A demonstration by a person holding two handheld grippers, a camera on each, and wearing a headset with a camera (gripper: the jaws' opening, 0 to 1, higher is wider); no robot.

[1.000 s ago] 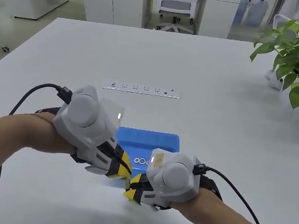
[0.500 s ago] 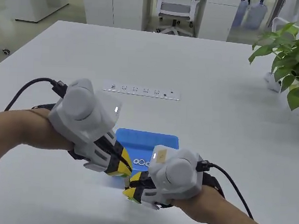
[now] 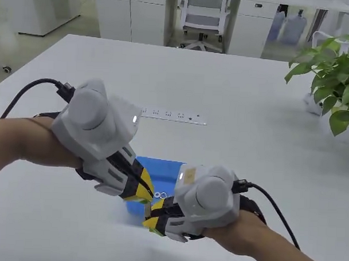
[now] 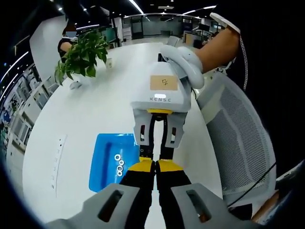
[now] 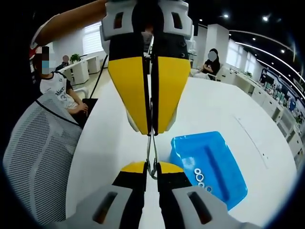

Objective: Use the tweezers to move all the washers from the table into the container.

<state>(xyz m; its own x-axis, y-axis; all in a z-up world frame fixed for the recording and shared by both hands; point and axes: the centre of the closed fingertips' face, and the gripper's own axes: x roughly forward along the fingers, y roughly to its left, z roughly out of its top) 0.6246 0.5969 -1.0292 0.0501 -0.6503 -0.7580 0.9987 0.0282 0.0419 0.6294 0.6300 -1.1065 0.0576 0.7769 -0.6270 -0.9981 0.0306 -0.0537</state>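
The tweezers (image 5: 150, 149) span both claws: the right gripper (image 5: 151, 168) and the left gripper (image 5: 151, 128) each pinch them, jaws nearly closed. The washers (image 5: 200, 178) lie in the blue container (image 5: 224, 152) - just beside the right gripper's jaws, on the white table (image 5: 105, 138).

**Three Cameras Crowded Over One Tray**

The head view looks forward and down across the table (image 3: 250, 110), close above the left gripper (image 3: 146, 195) and right gripper (image 3: 151, 217). Each gripper view looks along its own jaws straight into the other gripper at very short range, with the tweezers (image 5: 151, 148) bridging the gap. The two face opposite ways across the room. All three views share the blue tray (image 3: 162, 166).
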